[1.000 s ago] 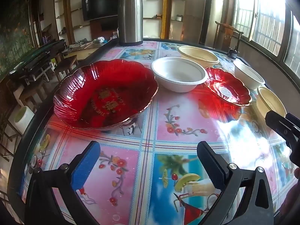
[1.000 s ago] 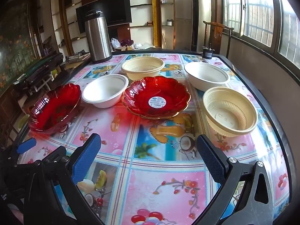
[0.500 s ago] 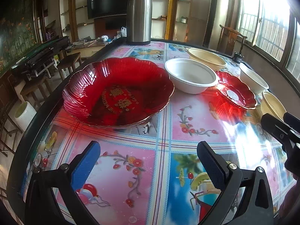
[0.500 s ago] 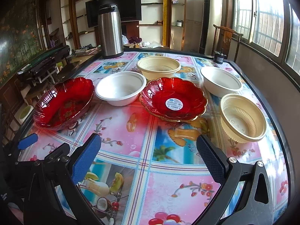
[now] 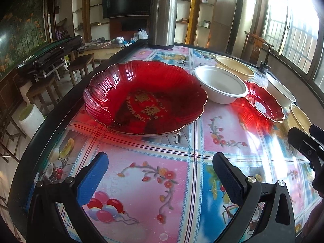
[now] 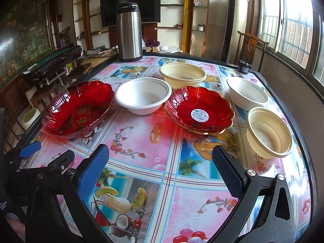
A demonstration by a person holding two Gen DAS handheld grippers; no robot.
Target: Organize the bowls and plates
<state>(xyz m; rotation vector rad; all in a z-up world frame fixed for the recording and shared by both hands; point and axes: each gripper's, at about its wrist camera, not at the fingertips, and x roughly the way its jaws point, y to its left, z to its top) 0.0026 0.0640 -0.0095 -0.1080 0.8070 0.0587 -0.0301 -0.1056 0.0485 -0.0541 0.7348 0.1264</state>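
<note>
A large red scalloped plate (image 5: 145,97) (image 6: 79,107) lies at the table's left. Beside it stands a white bowl (image 5: 220,85) (image 6: 143,95), then a smaller red plate (image 5: 263,103) (image 6: 199,109). A cream ribbed bowl (image 6: 183,75) (image 5: 233,65) stands behind, a second white bowl (image 6: 248,93) (image 5: 280,90) at the right, and another cream bowl (image 6: 269,131) (image 5: 299,117) tilts near the right edge. My left gripper (image 5: 160,174) is open and empty, just short of the large red plate. My right gripper (image 6: 160,168) is open and empty, short of the smaller red plate.
A steel thermos (image 5: 163,20) (image 6: 129,32) stands at the table's far edge. The table (image 6: 141,141) has a colourful patterned cloth under glass and a dark raised rim. Stools and a white bin (image 5: 30,119) stand off the left side. The left gripper shows in the right wrist view (image 6: 30,149).
Both views have swung left: the plates and bowls have shifted right in frame. The large red plate now sits centred and closer before my left gripper. Both grippers stay open.
</note>
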